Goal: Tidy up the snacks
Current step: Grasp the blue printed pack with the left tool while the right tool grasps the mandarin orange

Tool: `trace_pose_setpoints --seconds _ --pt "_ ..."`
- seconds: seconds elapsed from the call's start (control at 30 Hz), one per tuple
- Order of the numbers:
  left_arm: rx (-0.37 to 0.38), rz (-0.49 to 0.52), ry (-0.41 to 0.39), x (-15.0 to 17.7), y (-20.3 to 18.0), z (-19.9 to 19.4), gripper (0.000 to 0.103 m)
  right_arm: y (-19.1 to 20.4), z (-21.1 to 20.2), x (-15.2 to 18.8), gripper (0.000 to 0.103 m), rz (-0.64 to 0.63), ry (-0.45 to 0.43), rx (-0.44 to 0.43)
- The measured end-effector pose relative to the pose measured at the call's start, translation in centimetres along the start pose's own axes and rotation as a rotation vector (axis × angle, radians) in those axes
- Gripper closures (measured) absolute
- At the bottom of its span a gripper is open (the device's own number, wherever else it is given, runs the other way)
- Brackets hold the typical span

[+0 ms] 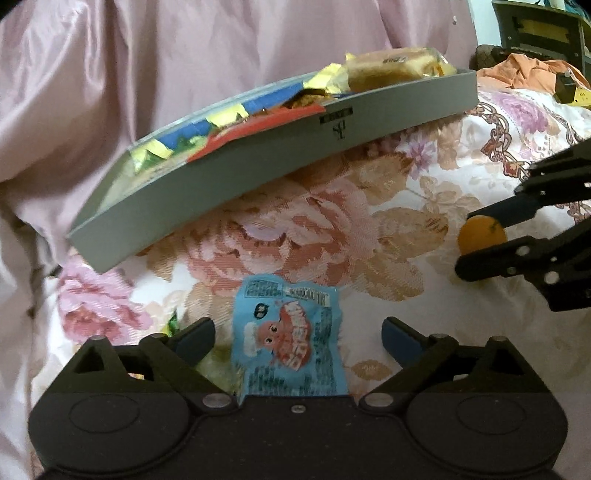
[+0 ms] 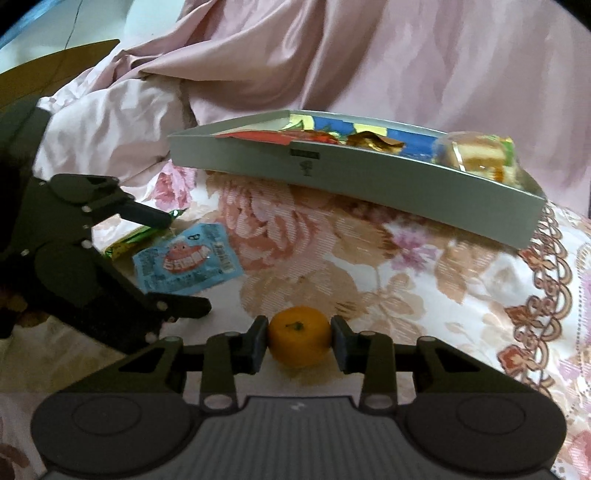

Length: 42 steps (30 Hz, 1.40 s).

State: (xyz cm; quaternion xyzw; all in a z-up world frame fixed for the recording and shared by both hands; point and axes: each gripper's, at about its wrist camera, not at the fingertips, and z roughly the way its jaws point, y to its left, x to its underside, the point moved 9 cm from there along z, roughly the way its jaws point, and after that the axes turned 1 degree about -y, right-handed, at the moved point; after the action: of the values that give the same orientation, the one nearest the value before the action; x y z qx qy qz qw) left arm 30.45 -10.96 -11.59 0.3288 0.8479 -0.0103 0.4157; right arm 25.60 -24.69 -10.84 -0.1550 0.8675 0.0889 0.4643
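A small orange tangerine [image 2: 299, 341] rests on the floral bedsheet with my right gripper [image 2: 299, 334] shut on it, one pad pressing on each side. In the left wrist view the same tangerine [image 1: 480, 236] shows at the right between the right gripper's fingers [image 1: 487, 212]. A light blue snack packet [image 1: 291, 347] lies flat between the wide jaws of my left gripper [image 1: 297, 328], which is open, and the pads do not touch it. The blue packet [image 2: 184, 264] also shows in the right wrist view. A shallow grey box [image 1: 258, 162] holding several wrapped snacks sits beyond.
A green packet [image 2: 129, 242] lies left of the blue one, partly under a left finger. A rumpled pink duvet [image 2: 369, 55] rises behind the grey box [image 2: 369, 177]. Orange cloth [image 1: 517, 70] and dark furniture [image 1: 535, 29] are at the far right.
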Motion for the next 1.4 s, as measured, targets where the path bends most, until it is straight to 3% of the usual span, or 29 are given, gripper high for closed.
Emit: trace_pose_setpoints --seconds 0.1,0.43,0.7,0.9,0.97,1.2,1.4 --pt "0.042 -0.051 0.023 -0.4 0.0 0.3 0.016 -0.7 -0.2 0.0 0.062 0.021 -0.005 0.007" --pt "0.082 -0.061 0.030 0.5 -3.3 -1.2 0.016 -1.8 0.1 0.4 0.062 0.077 0.015 -0.002" --pt "0.066 -0.094 0.058 1.1 -3.3 -0.5 0.013 -2.4 0.0 0.6 0.062 0.096 0.017 -0.001" --pt "0.100 -0.152 0.059 1.3 -3.4 -0.7 0.031 -2.3 0.1 0.7 0.062 0.101 0.016 -0.001" --pt "0.101 -0.152 0.050 1.3 -3.8 -1.0 0.037 -2.3 0.1 0.7 0.062 0.103 0.016 -0.001" --pt "0.060 -0.188 0.028 2.6 -4.6 -2.7 0.037 -1.8 0.1 0.8 0.062 0.093 0.018 -0.014" --pt "0.040 -0.280 0.021 3.7 -4.1 -4.0 0.038 -0.9 0.1 0.9 0.062 0.078 0.019 -0.030"
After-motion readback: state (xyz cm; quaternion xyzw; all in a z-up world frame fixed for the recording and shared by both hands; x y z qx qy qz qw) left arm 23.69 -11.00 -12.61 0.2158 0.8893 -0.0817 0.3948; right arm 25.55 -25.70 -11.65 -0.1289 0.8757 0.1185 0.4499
